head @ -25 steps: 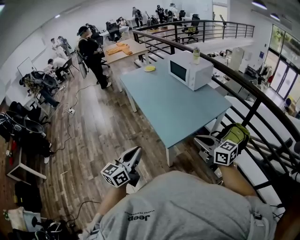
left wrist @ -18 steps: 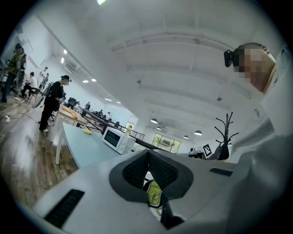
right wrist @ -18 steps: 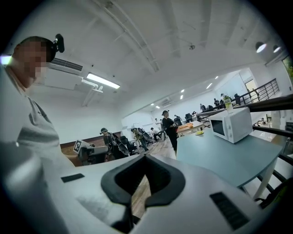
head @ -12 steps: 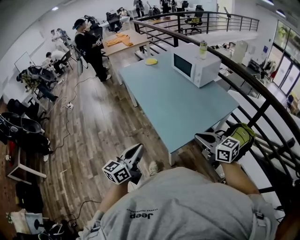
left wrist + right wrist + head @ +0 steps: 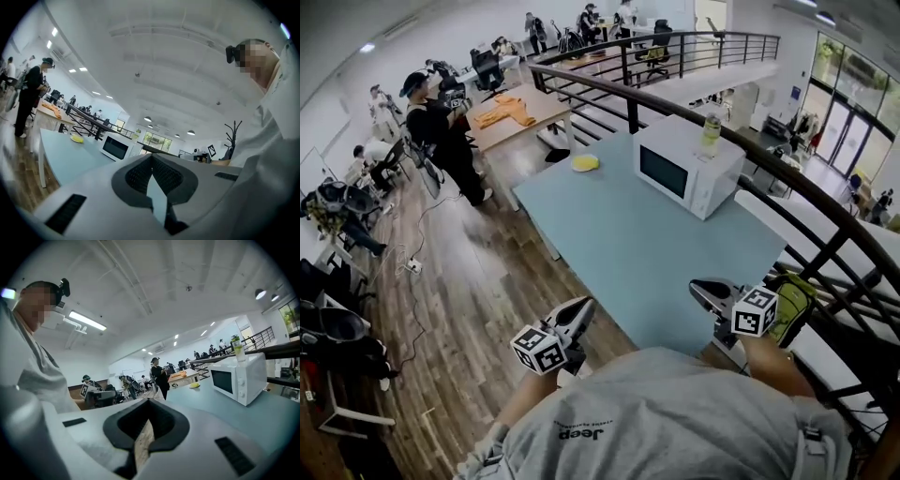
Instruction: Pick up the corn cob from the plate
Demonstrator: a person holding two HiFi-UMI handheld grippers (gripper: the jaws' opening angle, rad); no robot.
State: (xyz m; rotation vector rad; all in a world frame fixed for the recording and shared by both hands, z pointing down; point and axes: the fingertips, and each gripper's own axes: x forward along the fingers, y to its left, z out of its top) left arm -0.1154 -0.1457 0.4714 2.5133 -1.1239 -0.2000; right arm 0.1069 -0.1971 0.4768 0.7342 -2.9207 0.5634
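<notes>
Corn cob: a small yellow blob at the far end of the blue-green bench, too far off to make out what's under it. To its right & a bit nearer sits a white microwave w/ a bottle standing on top.

Both grippers are back at the near end, well apart from the cob. Left gripper hangs just off the bench's near-left corner, over the wood floor, jaws together, nothing in them. Right gripper is over the near-right edge, jaws pressed together too, empty. Both point toward the far end.

A black railing runs along the bench's right side. Past the far-left corner a person in black stands on the floor.
</notes>
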